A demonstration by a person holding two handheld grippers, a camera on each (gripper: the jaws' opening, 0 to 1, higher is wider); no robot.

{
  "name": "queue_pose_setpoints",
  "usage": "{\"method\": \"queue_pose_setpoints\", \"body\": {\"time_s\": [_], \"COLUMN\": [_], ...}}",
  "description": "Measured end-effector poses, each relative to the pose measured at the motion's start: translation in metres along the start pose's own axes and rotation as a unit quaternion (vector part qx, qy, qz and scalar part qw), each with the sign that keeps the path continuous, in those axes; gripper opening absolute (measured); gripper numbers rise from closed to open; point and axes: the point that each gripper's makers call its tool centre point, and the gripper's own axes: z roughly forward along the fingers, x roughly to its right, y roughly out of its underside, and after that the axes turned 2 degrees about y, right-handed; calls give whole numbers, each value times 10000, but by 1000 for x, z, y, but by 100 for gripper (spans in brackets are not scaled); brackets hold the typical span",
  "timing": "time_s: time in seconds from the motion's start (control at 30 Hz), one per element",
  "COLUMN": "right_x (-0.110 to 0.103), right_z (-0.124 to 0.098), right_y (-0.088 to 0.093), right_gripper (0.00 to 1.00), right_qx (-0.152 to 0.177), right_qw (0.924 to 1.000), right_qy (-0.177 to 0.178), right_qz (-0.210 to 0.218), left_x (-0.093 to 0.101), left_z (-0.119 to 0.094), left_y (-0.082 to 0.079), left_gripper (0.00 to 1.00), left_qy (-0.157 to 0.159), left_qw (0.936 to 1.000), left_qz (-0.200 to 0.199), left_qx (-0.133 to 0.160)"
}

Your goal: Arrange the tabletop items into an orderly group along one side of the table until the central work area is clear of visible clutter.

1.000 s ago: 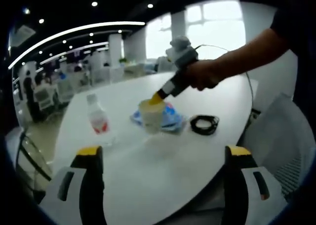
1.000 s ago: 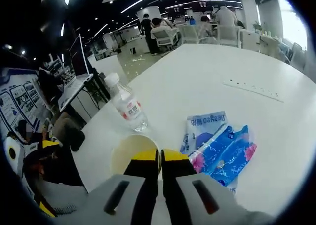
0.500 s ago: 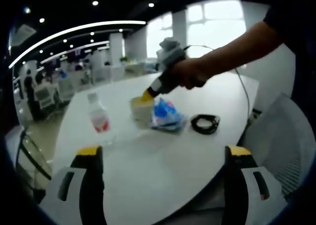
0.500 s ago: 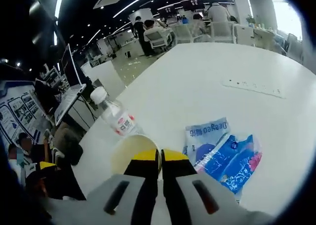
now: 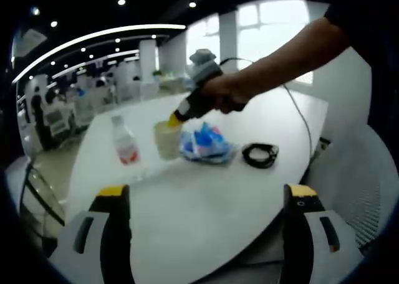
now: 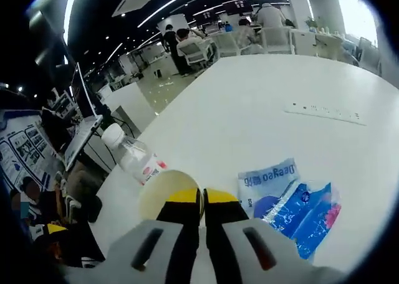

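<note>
Right tongs [image 6: 201,200] are clamped on the rim of the cup [image 5: 166,139], holding it just above the counter [image 5: 206,190] beside the bottle [image 5: 125,146], probably so it can join a group on that side. Left tongs [image 5: 202,200] hang apart and empty over the near counter edge, likely waiting. Blue packets [image 5: 206,144] lie mid-counter, just beside the cup; a black cable coil [image 5: 260,154] sits near them. Both still clutter the centre.
</note>
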Motion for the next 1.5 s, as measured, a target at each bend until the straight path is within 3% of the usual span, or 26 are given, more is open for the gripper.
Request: {"method": "queue_pose_setpoints", "body": {"time_s": [0.4,0.93,1.5], "right_x": [-3,4,3], "right_z": [19,41,53], "right_y": [-2,12,8], "right_gripper": [0,1,1], "right_qx": [-35,-161,-198], "right_qw": [9996,9997,9997], "right_qy": [65,114,100], "right_qz": [-274,-139,-100], "left_x": [-2,-1,-3], "left_z": [-1,0,1], "left_y": [1,4,6], "left_gripper": [99,98,97], "left_qy": [-38,-3,-12], "left_qw": [10000,10000,9998], "left_qz": [-31,-69,-94], "left_qx": [-8,-57,-150]}}
